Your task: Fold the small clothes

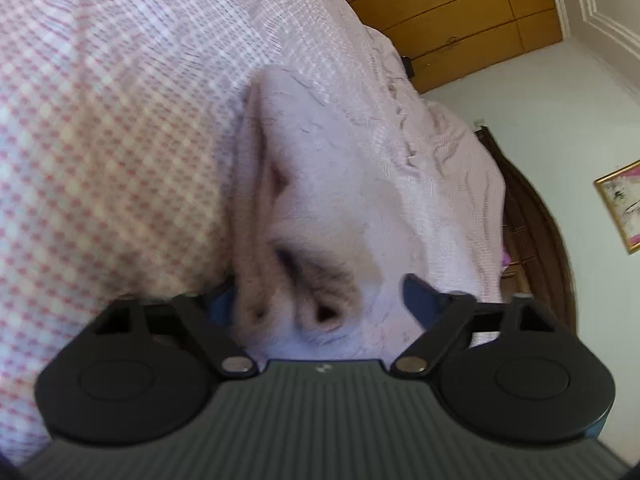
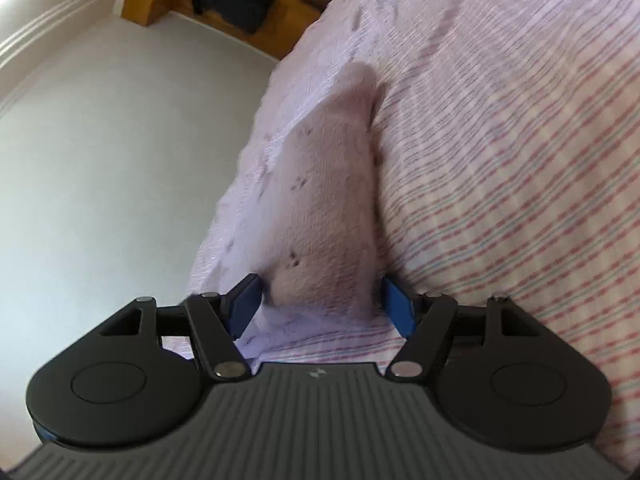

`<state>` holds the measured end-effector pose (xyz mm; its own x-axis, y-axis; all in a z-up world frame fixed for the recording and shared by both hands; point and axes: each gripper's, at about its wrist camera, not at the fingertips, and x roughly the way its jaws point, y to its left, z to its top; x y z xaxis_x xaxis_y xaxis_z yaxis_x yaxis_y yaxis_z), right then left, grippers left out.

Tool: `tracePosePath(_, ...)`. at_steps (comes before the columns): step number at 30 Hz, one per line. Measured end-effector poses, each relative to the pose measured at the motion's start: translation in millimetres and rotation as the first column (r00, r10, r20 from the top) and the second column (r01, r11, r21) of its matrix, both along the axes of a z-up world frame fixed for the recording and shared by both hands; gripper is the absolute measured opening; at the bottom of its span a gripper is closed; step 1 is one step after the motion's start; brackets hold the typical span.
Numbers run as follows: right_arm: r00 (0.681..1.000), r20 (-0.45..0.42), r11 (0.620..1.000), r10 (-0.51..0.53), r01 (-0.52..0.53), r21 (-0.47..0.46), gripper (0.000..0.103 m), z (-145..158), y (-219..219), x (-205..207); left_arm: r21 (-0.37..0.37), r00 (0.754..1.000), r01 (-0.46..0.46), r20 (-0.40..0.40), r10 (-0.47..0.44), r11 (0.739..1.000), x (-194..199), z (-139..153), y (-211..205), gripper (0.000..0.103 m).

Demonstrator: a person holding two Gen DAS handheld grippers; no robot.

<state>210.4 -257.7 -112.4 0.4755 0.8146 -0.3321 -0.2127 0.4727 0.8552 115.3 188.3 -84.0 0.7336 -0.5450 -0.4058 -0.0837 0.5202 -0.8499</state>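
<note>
Item one, left view: we see the left tongs (image 1: pixel 320 300) at lower centre, blue fingers (image 1: pixel 418 300) spread wide. A pale pink garment (image 1: pixel 312 184) bunches between them, its rolled folds reaching down to the body of the tool. We cannot tell whether the fingers press the cloth; the left one is mostly hidden behind it.

Item two, same view: the garment lies on a bed (image 1: pixel 100 140) with a pink-checked cover that fills the left and centre. A wooden wardrobe (image 1: pixel 460 12) stands at the upper right, a framed picture (image 1: pixel 620 204) at the right edge.

Item three, right view: we see the right tongs (image 2: pixel 320 300) at lower centre, also wide apart, with a fold of the garment (image 2: pixel 328 184) between the blue fingers (image 2: pixel 396 304). Contact is unclear. The striped bed (image 2: pixel 520 160) fills the right; a white wall (image 2: pixel 120 160) fills the left.
</note>
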Motion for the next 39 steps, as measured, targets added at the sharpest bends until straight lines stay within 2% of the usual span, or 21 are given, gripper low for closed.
tracePosePath(2, 1.0, -0.027, 0.999, 0.003, -0.002, 0.033, 0.072, -6, 2, 5, -0.003, 1.0, -0.004, 0.008, 0.004, 1.0, 11, 0, -2, 0.095)
tracePosePath(4, 0.998, -0.06, 0.998, 0.015, -0.011, 0.063, 0.072, -8, 3, 14, 0.027, 1.0, 0.022, 0.02, -0.022, 0.999, 26, 4, -5, 0.095)
tracePosePath(5, 0.998, -0.062, 0.997, 0.015, -0.01, 0.072, 0.072, -6, 1, 14, 0.038, 0.999, 0.038, 0.036, -0.039, 0.999, 30, 7, -6, 0.095)
tracePosePath(9, 0.999, -0.052, 0.993, 0.002, 0.004, 0.122, 0.072, -8, -4, 8, 0.019, 0.998, 0.066, 0.016, -0.066, 0.998, 39, 0, -5, 0.095)
tracePosePath(12, 0.994, -0.108, 0.984, 0.01, 0.009, 0.181, 0.073, -8, -14, 11, -0.018, 0.996, 0.093, 0.002, -0.093, 0.996, 25, -3, -9, 0.095)
tracePosePath(14, 0.99, -0.142, 0.976, 0.015, 0.017, 0.219, 0.074, -12, -19, 12, -0.068, 0.995, 0.098, -0.01, -0.099, 0.993, 14, -6, -9, 0.095)
tracePosePath(16, 0.988, -0.155, 0.972, 0.012, 0.025, 0.235, 0.078, -13, -18, 14, -0.096, 0.995, 0.096, -0.011, -0.098, 0.991, 8, -10, -11, 0.095)
tracePosePath(18, 0.99, -0.144, 0.97, 0.005, 0.031, 0.243, 0.089, -13, -13, 16, -0.1, 0.996, 0.083, -0.018, -0.085, 0.991, 10, -15, -11, 0.095)
tracePosePath(20, 0.992, -0.125, 0.975, 0.009, 0.019, 0.221, 0.096, -8, -9, 17, -0.104, 0.997, 0.068, -0.018, -0.071, 0.992, 16, -15, -14, 0.095)
tracePosePath(23, 0.994, -0.112, 0.981, 0.022, 0.0, 0.194, 0.098, -5, -4, 21, -0.109, 0.998, 0.06, 0.002, -0.06, 0.992, 24, -13, -12, 0.095)
tracePosePath(26, 0.989, -0.149, 0.967, 0.015, 0.023, 0.253, 0.098, -9, -10, 26, -0.153, 1.0, 0.03, 0.012, -0.029, 0.988, 25, -15, -9, 0.095)
tracePosePath(28, 0.986, -0.164, 0.951, -0.016, 0.065, 0.303, 0.097, -14, -18, 22, -0.191, 1.0, 0.007, 0.013, -0.005, 0.982, 20, -18, -1, 0.095)
tracePosePath(29, 0.987, -0.157, 0.949, -0.032, 0.08, 0.304, 0.093, -18, -19, 21, -0.201, 1.0, 0.001, 0.008, 0.001, 0.98, 20, -19, 2, 0.095)
tracePosePath(32, 0.978, -0.199, 0.972, -0.062, 0.104, 0.212, 0.061, -23, -20, 23, -0.213, 1.0, -0.029, 0.001, 0.03, 0.977, 19, -22, 5, 0.094)
tracePosePath(33, 0.979, -0.197, 0.971, -0.054, 0.098, 0.218, 0.058, -25, -21, 24, -0.197, 0.999, -0.038, -0.005, 0.038, 0.98, 19, -21, 5, 0.088)
tracePosePath(34, 0.981, -0.187, 0.973, -0.05, 0.09, 0.212, 0.056, -24, -22, 23, -0.16, 0.998, -0.055, -0.025, 0.052, 0.986, 20, -19, 1, 0.072)
tracePosePath(35, 0.981, -0.184, 0.975, -0.057, 0.095, 0.203, 0.053, -23, -22, 22, -0.121, 0.996, -0.073, -0.051, 0.067, 0.99, 22, -19, -1, 0.062)
tracePosePath(36, 0.982, -0.178, 0.976, -0.063, 0.097, 0.193, 0.052, -21, -22, 18, -0.1, 0.994, -0.083, -0.074, 0.076, 0.991, 23, -20, -4, 0.045)
tracePosePath(37, 0.983, -0.169, 0.979, -0.069, 0.099, 0.179, 0.051, -18, -19, 16, -0.109, 0.994, -0.084, -0.084, 0.075, 0.991, 24, -22, -8, 0.04)
tracePosePath(39, 0.981, -0.176, 0.973, -0.077, 0.112, 0.201, 0.049, -14, -20, 11, -0.133, 0.994, -0.087, -0.08, 0.077, 0.987, 18, -20, -8, 0.036)
